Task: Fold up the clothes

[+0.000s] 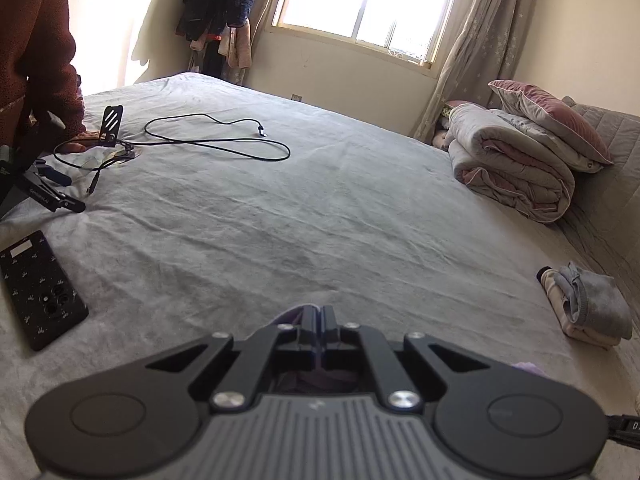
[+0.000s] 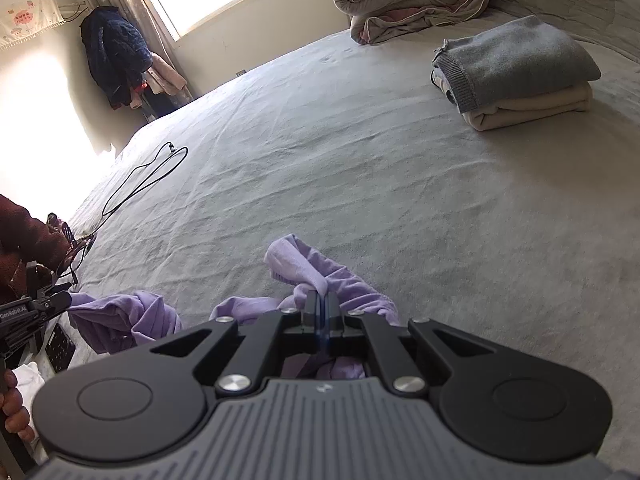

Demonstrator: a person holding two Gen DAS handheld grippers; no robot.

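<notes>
Pinching crumpled lilac garment [image 2: 320,268], both grippers' fingers clamped on soft cloth, wrinkled grey bedsheet [image 2: 360,160] beneath

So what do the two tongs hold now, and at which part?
Both tongs, left and right, are shut on the crumpled lilac cotton garment, each pinching a bunched fold; which part of it cannot be told.

Black tongs [image 2: 321,303], silver screws, maroon fleece sleeve [image 1: 36,40]

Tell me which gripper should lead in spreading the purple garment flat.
Right, probably. The right gripper is shut on the purple garment with bare bed ahead; the left gripper also pinches purple cloth, mostly hidden.
</notes>
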